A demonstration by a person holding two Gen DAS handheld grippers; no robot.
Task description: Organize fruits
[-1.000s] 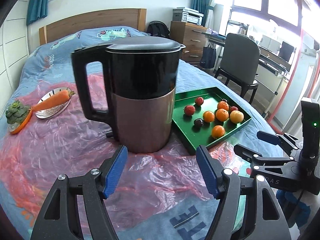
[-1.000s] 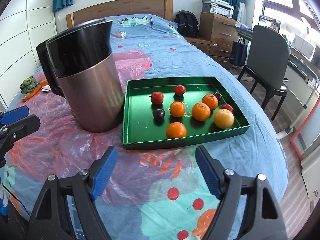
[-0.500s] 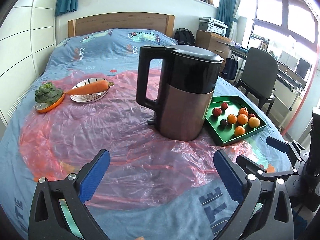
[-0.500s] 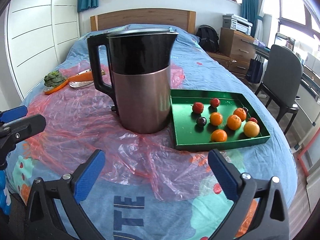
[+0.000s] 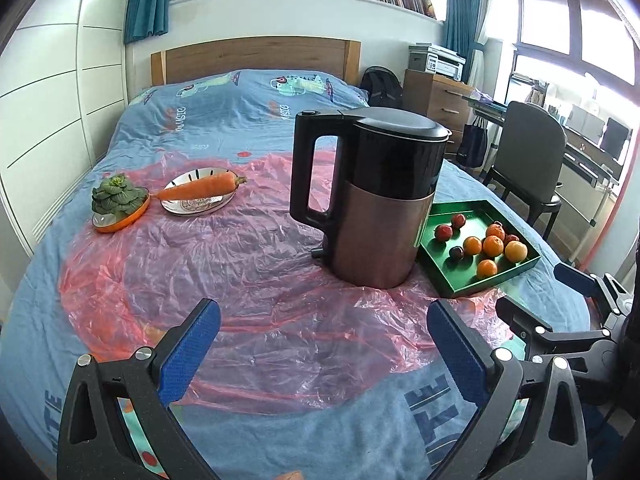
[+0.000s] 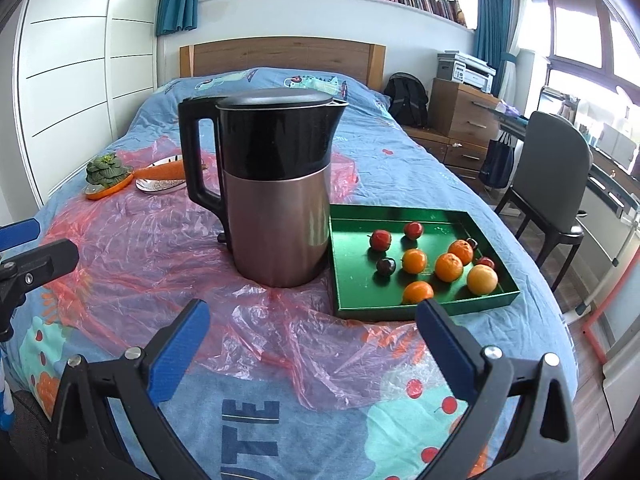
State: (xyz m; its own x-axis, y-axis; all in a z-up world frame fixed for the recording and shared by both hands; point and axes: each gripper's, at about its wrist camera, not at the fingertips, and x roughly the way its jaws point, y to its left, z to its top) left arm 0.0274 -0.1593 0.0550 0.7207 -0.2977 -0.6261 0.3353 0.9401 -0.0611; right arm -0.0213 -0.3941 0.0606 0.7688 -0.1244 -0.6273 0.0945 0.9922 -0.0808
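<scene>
Fruits (image 6: 436,260), oranges and small red ones, are seen lying loose in a green tray (image 6: 352,280) ahead and to the right of the right gripper (image 6: 312,324), whose blue pads are spread wide on nothing. A kettle (image 6: 276,200) is stood touching the tray's left wall. The left gripper (image 5: 324,328) is likewise held wide and empty. Letters "TE" (image 6: 250,428) are read on the bedcover; fuller wording is cut off.

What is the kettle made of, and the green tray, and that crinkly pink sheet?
Kettle: the lower body looks like brushed metal with a dull sheen; top, lid and handle look like glossy black plastic. Tray: shiny green with sharp folded walls, maybe metal or coated card. Pink sheet: thin see-through plastic film, crumpled and glinting.
</scene>
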